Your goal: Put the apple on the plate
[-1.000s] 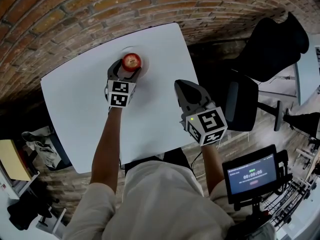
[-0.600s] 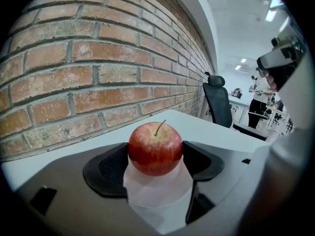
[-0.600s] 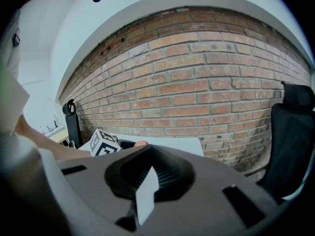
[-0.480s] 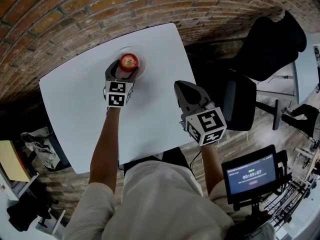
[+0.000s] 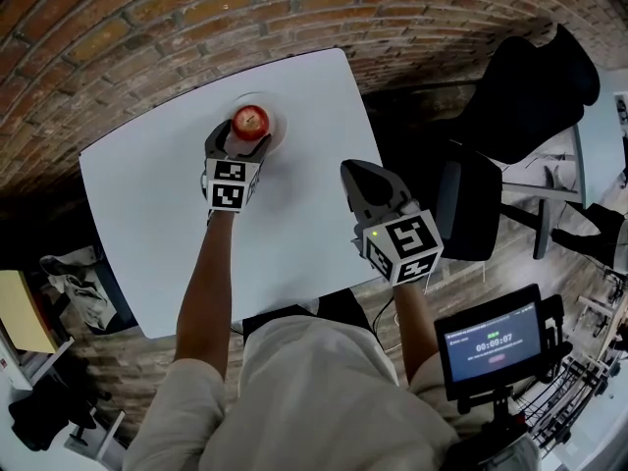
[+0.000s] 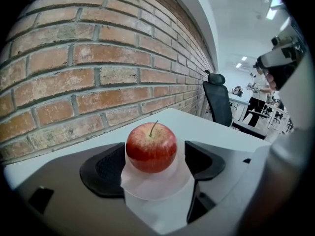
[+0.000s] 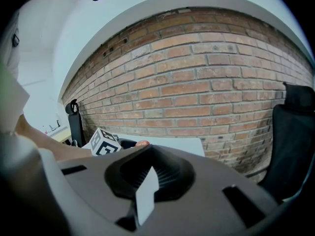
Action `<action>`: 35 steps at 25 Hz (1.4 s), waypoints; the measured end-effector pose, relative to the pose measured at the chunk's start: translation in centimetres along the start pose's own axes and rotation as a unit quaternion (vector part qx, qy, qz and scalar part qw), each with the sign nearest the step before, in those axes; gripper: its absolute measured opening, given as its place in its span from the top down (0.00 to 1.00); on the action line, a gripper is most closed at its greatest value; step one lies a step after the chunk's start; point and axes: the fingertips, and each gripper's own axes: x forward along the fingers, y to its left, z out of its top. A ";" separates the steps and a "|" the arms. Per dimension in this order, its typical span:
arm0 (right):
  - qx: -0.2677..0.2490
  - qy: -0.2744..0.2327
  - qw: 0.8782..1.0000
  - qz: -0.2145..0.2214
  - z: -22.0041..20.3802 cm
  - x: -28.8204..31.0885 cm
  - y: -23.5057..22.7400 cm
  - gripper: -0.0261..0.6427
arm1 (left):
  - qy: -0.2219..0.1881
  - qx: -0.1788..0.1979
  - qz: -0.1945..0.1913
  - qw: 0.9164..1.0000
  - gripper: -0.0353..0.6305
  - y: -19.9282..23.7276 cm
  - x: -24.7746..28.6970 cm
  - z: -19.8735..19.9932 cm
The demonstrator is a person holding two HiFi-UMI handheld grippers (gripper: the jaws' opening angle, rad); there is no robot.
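A red apple point(image 5: 251, 121) with its stem up rests on a small white plate point(image 5: 276, 126) near the far edge of the white table point(image 5: 304, 234). In the left gripper view the apple point(image 6: 151, 147) stands on the plate point(image 6: 157, 183) between the black pads point(image 6: 104, 168). My left gripper point(image 5: 243, 133) straddles it; its jaws are opening and a gap shows at the right pad. My right gripper point(image 5: 356, 171) hovers over the table's right side, well away from the apple. Its jaws point(image 7: 146, 177) are shut with nothing between them.
A brick wall point(image 5: 196, 8) runs close behind the table's far edge. A black office chair point(image 5: 530, 96) stands to the right of the table, and a small timer screen point(image 5: 491, 346) sits low on the right. Bags point(image 5: 74, 268) lie on the floor at the left.
The apple stays on the plate. The left gripper's jaws have spread slightly away from it. Neither hand has shifted noticeably.
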 end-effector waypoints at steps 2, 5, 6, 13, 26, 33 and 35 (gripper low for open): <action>0.000 -0.001 1.000 0.001 0.2 -0.4 0.1 0.96 | 0.001 0.001 0.002 1.000 0.39 -0.1 -0.4 0.2; -0.002 -0.006 1.000 0.004 0.8 -0.9 0.1 0.96 | -0.001 0.000 0.007 1.000 0.40 -0.2 -1.3 0.6; -0.003 -0.008 1.000 0.006 1.0 -1.0 0.1 0.96 | -0.001 0.005 0.008 1.000 0.40 -0.3 -1.6 0.8; -0.025 -0.037 0.999 0.019 3.6 -1.7 1.1 0.96 | -0.025 0.044 0.012 0.999 0.40 -0.8 -5.1 3.2; -0.058 -0.076 0.995 0.031 6.5 -3.9 2.7 0.96 | -0.114 0.045 0.033 0.992 0.65 -2.6 -13.1 8.9; -0.072 -0.095 0.992 0.034 8.0 -5.3 3.1 0.96 | -0.165 0.032 0.045 0.985 0.76 -4.2 -17.7 11.5; -0.075 -0.100 0.991 0.037 8.3 -5.6 3.5 0.96 | -0.185 0.029 0.048 0.981 0.82 -4.6 -19.3 12.6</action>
